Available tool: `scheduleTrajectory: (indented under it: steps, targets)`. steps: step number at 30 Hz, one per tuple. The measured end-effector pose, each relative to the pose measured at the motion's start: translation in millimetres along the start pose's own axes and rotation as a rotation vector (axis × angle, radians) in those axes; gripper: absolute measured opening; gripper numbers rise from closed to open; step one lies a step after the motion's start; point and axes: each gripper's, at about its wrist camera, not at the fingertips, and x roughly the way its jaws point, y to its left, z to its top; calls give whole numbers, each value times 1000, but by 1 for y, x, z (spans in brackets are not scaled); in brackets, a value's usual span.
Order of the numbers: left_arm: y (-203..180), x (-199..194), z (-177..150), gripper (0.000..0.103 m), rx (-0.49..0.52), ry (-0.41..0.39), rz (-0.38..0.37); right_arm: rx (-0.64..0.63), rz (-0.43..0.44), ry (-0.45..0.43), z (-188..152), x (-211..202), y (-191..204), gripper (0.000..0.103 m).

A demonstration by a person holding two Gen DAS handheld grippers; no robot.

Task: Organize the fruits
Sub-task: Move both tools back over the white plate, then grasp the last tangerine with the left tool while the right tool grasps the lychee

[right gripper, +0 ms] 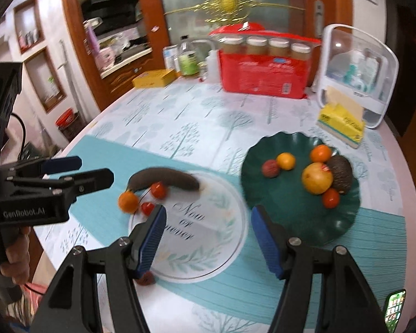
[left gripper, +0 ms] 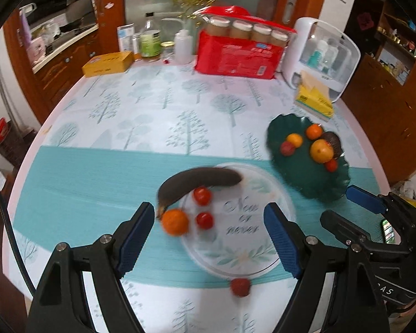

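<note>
Your left gripper (left gripper: 209, 219) and right gripper (right gripper: 205, 223) share a build: black angular frames, blue ribbed pads (left gripper: 136, 238) and silver screws (left gripper: 106, 239). White "GenRobot.AI" lettering marks the left one's side, at nine o'clock in the right wrist view.

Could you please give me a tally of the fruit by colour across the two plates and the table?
Red: 5, first
Orange: 3, first
Yellow: 1
Dark brown: 2, banana and avocado-like fruit
Total: 11
</note>
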Motion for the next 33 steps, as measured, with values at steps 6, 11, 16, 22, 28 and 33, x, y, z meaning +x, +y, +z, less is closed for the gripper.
scheduleTrajectory:
  steps: [6, 11, 16, 22, 28, 33]
  targets:
    - [26, 12, -29, 80, -41, 51, 39, -39, 51, 68, -19, 20, 23, 64]
    - [45, 29, -47, 80, -99, 95, 52, -54, 85, 109, -32, 33, 35, 64]
    - [53, 44, -57, 80, -128, 121, 54, -97, 122, 157, -48, 49, 50, 64]
    - [57, 58, -65, 80, -119, 151, 71, -124, 153, 235, -66, 68, 62, 64]
    - [60, 66, -68, 80, -126, 172, 70, -158, 172, 286, -80, 84, 74, 64]
    - [60, 71, -63, 80, -144, 163, 53, -213, 148, 306, -89, 95, 83, 49]
